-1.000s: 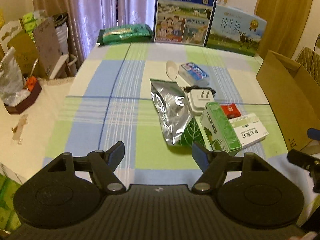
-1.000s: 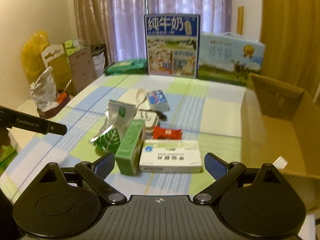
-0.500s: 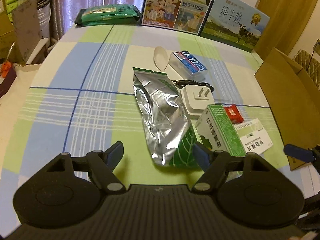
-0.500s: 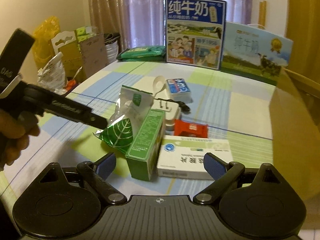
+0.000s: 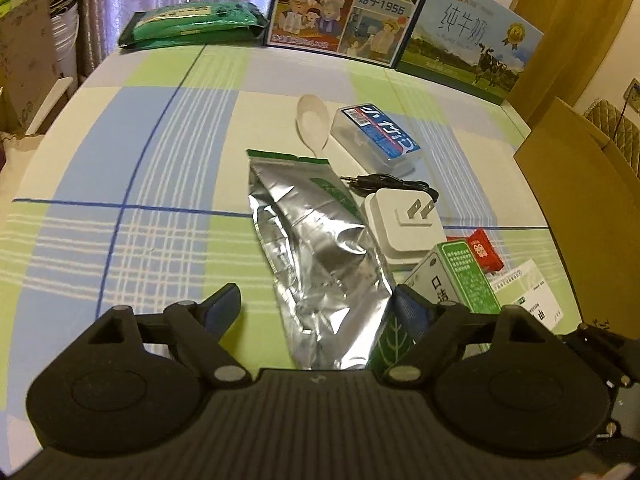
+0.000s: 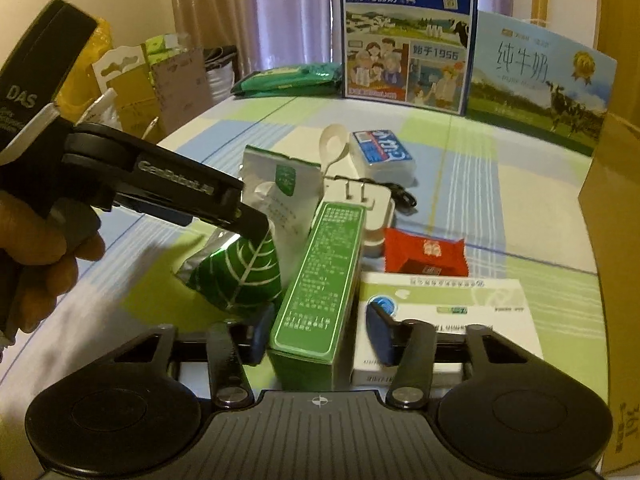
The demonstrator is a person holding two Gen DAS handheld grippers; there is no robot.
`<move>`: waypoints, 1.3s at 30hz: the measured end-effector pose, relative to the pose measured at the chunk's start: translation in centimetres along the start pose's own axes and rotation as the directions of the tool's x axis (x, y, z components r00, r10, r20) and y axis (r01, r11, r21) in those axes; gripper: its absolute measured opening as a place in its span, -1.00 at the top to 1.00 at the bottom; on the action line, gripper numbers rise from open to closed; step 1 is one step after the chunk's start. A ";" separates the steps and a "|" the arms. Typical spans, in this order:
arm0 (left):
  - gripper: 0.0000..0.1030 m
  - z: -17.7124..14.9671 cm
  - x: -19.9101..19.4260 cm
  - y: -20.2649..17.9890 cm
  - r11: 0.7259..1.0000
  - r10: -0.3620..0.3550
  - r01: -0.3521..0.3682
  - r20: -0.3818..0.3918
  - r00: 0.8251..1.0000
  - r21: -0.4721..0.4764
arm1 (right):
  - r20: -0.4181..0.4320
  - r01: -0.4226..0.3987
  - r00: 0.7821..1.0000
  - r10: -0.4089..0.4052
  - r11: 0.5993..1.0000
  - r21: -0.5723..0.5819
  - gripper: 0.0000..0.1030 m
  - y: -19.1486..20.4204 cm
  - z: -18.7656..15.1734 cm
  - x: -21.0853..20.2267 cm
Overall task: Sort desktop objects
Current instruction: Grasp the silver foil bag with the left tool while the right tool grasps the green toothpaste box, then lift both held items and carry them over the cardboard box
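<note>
The right tool [image 6: 318, 334] stands half-open astride the green box [image 6: 320, 280] — pads not touching. The left tool [image 5: 316, 310] gapes wide over the foil pouch [image 5: 320, 256] at 12 o'clock.

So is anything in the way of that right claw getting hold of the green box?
Nothing visible blocks it: the right gripper already straddles the green box, jaws open. The white medicine box crowds its right side.

The foil pouch [image 5: 320, 256] is crinkled, shiny silver metal film with a glossy green printed end. The green box [image 6: 324, 276] and the white box [image 6: 472, 308] look like smooth printed card with a slight sheen. The red packet [image 6: 424, 252] is glossy plastic wrap. The charger [image 5: 404, 224] is smooth white plastic with bright metal prongs. The tablecloth [image 5: 160, 184] is matt checked cloth. The cardboard box [image 5: 592, 184] is plain matt brown
</note>
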State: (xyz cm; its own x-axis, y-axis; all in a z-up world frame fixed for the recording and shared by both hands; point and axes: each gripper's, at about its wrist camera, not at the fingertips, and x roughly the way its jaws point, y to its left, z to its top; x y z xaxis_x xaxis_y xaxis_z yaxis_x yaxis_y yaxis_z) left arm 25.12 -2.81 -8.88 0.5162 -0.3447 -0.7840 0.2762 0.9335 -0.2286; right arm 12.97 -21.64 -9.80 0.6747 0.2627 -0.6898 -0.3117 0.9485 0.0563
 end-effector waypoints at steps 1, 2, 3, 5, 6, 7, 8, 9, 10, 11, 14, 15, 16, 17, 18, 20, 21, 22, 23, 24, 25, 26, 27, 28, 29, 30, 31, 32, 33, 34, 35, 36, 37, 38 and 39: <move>-0.55 0.1 0.3 -0.1 1.000 -0.005 0.005 -0.002 1.000 0.000 | 0.001 0.000 1.000 0.000 1.000 -0.004 0.36 0.0 0.0 0.1; -0.55 0.2 0.7 -0.1 1.000 -0.010 0.010 -0.007 1.000 -0.004 | 0.000 0.011 1.000 -0.011 1.000 -0.011 0.46 0.0 0.1 0.1; -0.55 0.4 0.9 -0.1 1.000 -0.014 0.014 -0.011 1.000 -0.009 | 0.000 0.021 1.000 -0.021 1.000 -0.015 0.47 0.0 0.1 0.1; -0.55 0.6 1.6 -0.2 1.000 -0.019 0.019 -0.023 1.000 -0.015 | -0.002 0.031 1.000 -0.031 0.999 -0.013 0.47 -0.4 0.1 0.1; -0.55 0.7 1.9 -0.1 1.000 -0.020 0.020 -0.026 0.999 -0.020 | -0.002 0.041 0.999 -0.041 0.999 -0.011 0.47 -0.5 0.0 0.1; -0.55 0.8 2.2 -0.1 0.999 -0.022 0.022 -0.031 0.999 -0.024 | -0.001 0.052 0.999 -0.052 0.999 -0.010 0.47 -0.7 0.0 0.0; -0.55 0.8 2.5 -0.1 0.999 -0.025 0.024 -0.036 0.999 -0.027 | 0.000 0.061 0.998 -0.061 0.998 -0.006 0.47 -1.0 -0.1 -0.1; -0.53 0.9 2.8 -0.1 0.999 -0.026 0.025 -0.045 0.999 -0.028 | 0.000 0.064 0.998 -0.064 0.998 -0.002 0.47 -1.2 -0.2 -0.2; -0.50 0.9 3.0 -0.2 0.999 -0.026 0.025 -0.052 0.998 -0.022 | -0.003 0.064 0.998 -0.064 0.998 0.007 0.47 -1.4 -0.2 -0.3; -0.35 0.9 3.0 -0.4 1.000 -0.018 0.018 -0.050 0.999 -0.010 | -0.006 0.064 0.998 -0.064 0.998 0.012 0.47 -1.5 -0.2 -0.5; -0.01 0.7 2.4 -0.9 1.000 -0.024 0.024 -0.059 0.998 0.002 | -0.016 0.064 0.998 -0.064 0.998 0.025 0.47 -1.8 -0.6 -1.3; 0.01 0.5 2.0 -1.3 1.000 -0.017 0.018 -0.063 0.998 0.014 | -0.018 0.065 0.998 -0.064 0.998 0.028 0.47 -1.8 -0.7 -1.6; 0.05 0.0 1.5 -1.7 1.000 -0.005 0.007 -0.070 0.998 0.030 | -0.021 0.065 0.998 -0.064 0.997 0.031 0.47 -1.8 -0.8 -2.1; 0.06 -0.5 1.0 -2.1 0.999 -0.001 0.005 -0.075 0.997 0.044 | -0.023 0.064 0.998 -0.063 0.997 0.036 0.47 -1.7 -1.0 -2.6; 0.07 -1.2 0.4 -2.5 0.999 -0.004 0.008 -0.084 0.996 0.050 | -0.024 0.062 0.998 -0.061 0.997 0.044 0.47 -1.7 -1.3 -3.2; 0.09 -3.0 -1.0 -3.1 0.999 -0.015 0.019 -0.105 0.994 0.032 | -0.032 0.057 0.998 -0.055 0.996 0.069 0.47 -1.9 -1.9 -4.5; 0.09 -3.9 -1.8 -3.6 0.999 -0.015 0.019 -0.115 0.993 0.035 | -0.038 0.055 0.998 -0.052 0.995 0.085 0.47 -2.1 -2.2 -5.1; 0.10 -4.8 -2.6 -4.1 0.999 -0.012 0.018 -0.121 0.993 0.044 | -0.045 0.049 0.998 -0.044 0.993 0.108 0.47 -2.3 -2.7 -5.8; 0.11 -5.7 -3.4 -4.7 0.998 -0.013 0.020 -0.125 0.992 0.054 | -0.051 0.040 0.998 -0.033 0.990 0.135 0.47 -2.6 -3.1 -6.5; 0.11 -6.7 -4.2 -5.2 0.998 -0.018 0.026 -0.130 0.991 0.058 | -0.058 0.028 0.998 -0.019 0.986 0.164 0.47 -2.9 -3.7 -7.3; 0.11 -7.5 -4.9 -5.7 0.998 -0.027 0.035 -0.135 0.990 0.058 | -0.069 0.016 0.998 -0.002 0.980 0.197 0.47 -3.2 -4.3 -7.9; 0.11 -8.4 -5.6 -6.1 0.997 -0.037 0.046 -0.141 0.989 0.059 | -0.078 0.004 0.997 0.014 0.974 0.225 0.47 -3.5 -4.8 -8.4; 0.12 -9.0 -6.1 -6.5 0.997 -0.042 0.051 -0.146 0.988 0.062 | -0.088 -0.008 0.996 0.032 0.967 0.255 0.47 -3.9 -5.4 -8.9; 0.12 -9.7 -6.5 -6.9 0.996 -0.042 0.053 -0.149 0.988 0.066 | -0.092 -0.009 0.995 0.035 0.963 0.270 0.47 -4.1 -5.9 -9.4; 0.12 -10.2 -6.8 -7.2 0.996 -0.042 0.053 -0.145 0.988 0.069 | -0.095 0.001 0.995 0.026 0.962 0.273 0.47 -4.2 -6.4 -9.9; 0.12 -10.7 -7.1 -7.5 0.996 -0.041 0.052 -0.144 0.989 0.072 | -0.097 0.009 0.995 0.018 0.962 0.272 0.47 -4.3 -6.8 -10.3; 0.12 -11.0 -7.3 -7.7 0.996 -0.037 0.048 -0.141 0.989 0.074 | -0.099 0.011 0.995 0.017 0.961 0.277 0.47 -4.5 -7.0 -10.5; 0.12 -11.2 -7.4 -7.9 0.996 -0.031 0.043 -0.138 0.990 0.080 | -0.100 0.012 0.995 0.016 0.959 0.282 0.47 -4.6 -7.1 -10.8; 0.12 -11.3 -7.5 -8.1 0.995 -0.023 0.035 -0.133 0.991 0.089 | -0.100 0.016 0.995 0.012 0.961 0.277 0.47 -4.7 -7.2 -10.9; 0.10 -11.4 -7.5 -8.2 0.995 -0.017 0.030 -0.131 0.991 0.091 | -0.101 0.022 0.995 0.005 0.964 0.263 0.47 -4.7 -7.2 -11.0; 0.07 -11.4 -7.5 -8.3 0.996 -0.013 0.025 -0.132 0.991 0.090 | -0.100 0.027 0.995 -0.002 0.969 0.247 0.47 -4.6 -7.1 -11.0; 0.06 -11.4 -7.3 -8.4 0.996 -0.010 0.022 -0.133 0.991 0.090 | -0.101 0.028 0.995 -0.005 0.973 0.229 0.46 -4.5 -7.1 -11.0; -0.01 -11.3 -7.2 -8.3 0.996 -0.007 0.019 -0.136 0.991 0.088 | -0.101 0.029 0.995 -0.007 0.976 0.217 0.46 -4.4 -7.1 -11.0; -0.09 -11.3 -7.0 -8.3 0.996 -0.001 0.013 -0.139 0.990 0.086 | -0.100 0.030 0.995 -0.010 0.979 0.203 0.42 -4.3 -7.1 -10.9; -0.13 -11.3 -6.9 -8.3 0.996 0.005 0.008 -0.144 0.990 0.089 | -0.101 0.034 0.995 -0.015 0.981 0.192 0.33 -4.2 -7.1 -10.8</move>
State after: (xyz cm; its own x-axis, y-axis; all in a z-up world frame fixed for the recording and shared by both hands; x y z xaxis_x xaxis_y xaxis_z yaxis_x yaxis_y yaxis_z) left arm 10.16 -7.05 -8.13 0.3953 -0.3218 -0.8604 0.3515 0.9183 -0.1820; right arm 2.27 -29.70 -7.73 0.6087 0.2293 -0.7596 -0.1544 0.9733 0.1701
